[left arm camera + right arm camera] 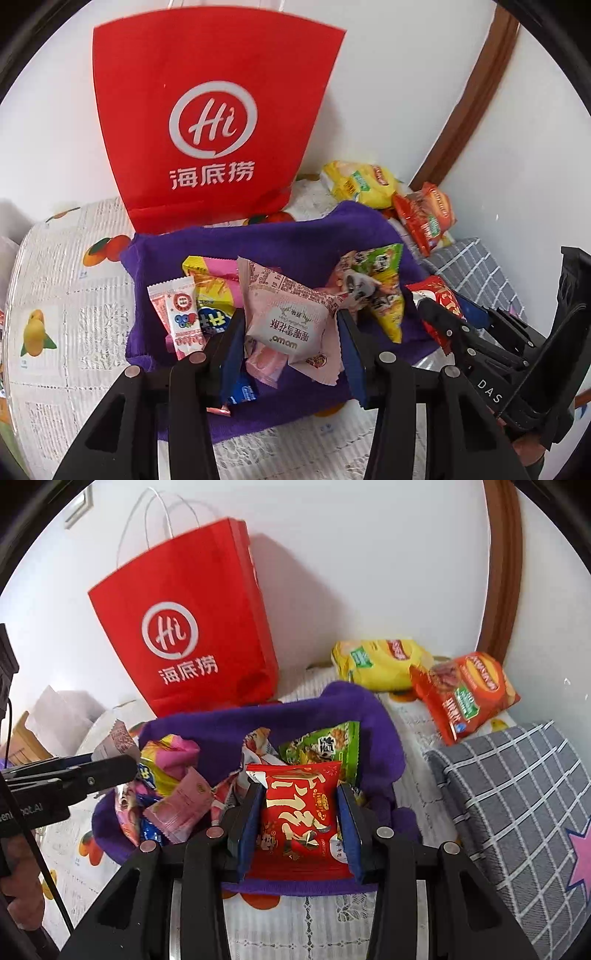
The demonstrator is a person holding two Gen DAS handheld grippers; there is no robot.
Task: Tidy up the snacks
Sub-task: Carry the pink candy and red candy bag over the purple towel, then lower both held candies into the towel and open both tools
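Right wrist view shows my right claw (301, 814) pinching a red snack packet (299, 812) between its blue pads, the packet held flat just above the near edge of the purple cloth (384, 746). From the left wrist view, my left claw (288, 338) stands spread on either side of a pale pink wafer packet (291, 328) that lies on top of the heap; I cannot tell whether the pads touch it yet. Around it sit a pink-and-white candy stick (177, 314), a yellow and pink packet (210, 284) and a green cone-shaped packet (384, 288), all loose on the cloth.

I judge the sorting has only begun: most small snacks are in one pile. Beyond the cloth stands a red paper bag (192, 627) against the wall, with a yellow chip bag (380, 661) and an orange chip bag (461, 694) lying on the table (314, 923) to its right.

Next I should lift the red packet clear of the pile and carry it toward the bag, probably its destination, keeping clear of the left claw.
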